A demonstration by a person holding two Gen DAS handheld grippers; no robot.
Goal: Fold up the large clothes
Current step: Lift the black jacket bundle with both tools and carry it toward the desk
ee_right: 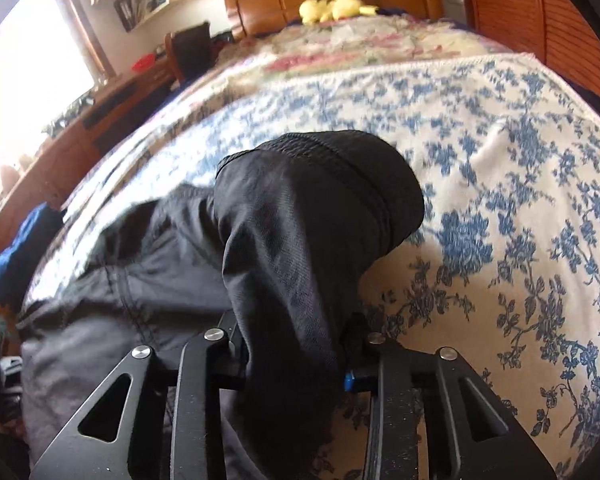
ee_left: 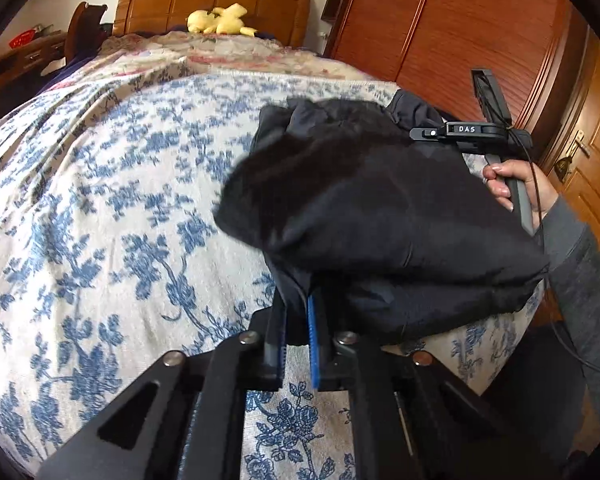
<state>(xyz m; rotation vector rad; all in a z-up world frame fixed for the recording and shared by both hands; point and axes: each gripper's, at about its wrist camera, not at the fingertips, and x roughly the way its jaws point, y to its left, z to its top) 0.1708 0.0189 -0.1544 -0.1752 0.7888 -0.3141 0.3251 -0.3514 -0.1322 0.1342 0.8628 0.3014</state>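
A large black garment (ee_left: pixel 380 216) is held bunched above a bed with a blue-flowered white cover (ee_left: pixel 100 200). My left gripper (ee_left: pixel 298 312) is shut on a fold of the garment near its lower edge. The right gripper's body (ee_left: pixel 476 132) shows behind the garment in the left wrist view, held by a hand (ee_left: pixel 516 184). In the right wrist view my right gripper (ee_right: pixel 296 344) is shut on the black garment (ee_right: pixel 300 232), which drapes over the fingers and hides the tips. The rest of the cloth trails left onto the bed cover (ee_right: pixel 500 200).
A yellow plush toy (ee_left: pixel 220 20) lies by the wooden headboard (ee_left: pixel 204 4). A wooden wardrobe (ee_left: pixel 460 20) stands to the right of the bed, with a door (ee_left: pixel 588 160) beside it. A wooden desk (ee_right: pixel 80 128) under a bright window stands on the left. A blue cloth (ee_right: pixel 16 248) lies at the bed's left edge.
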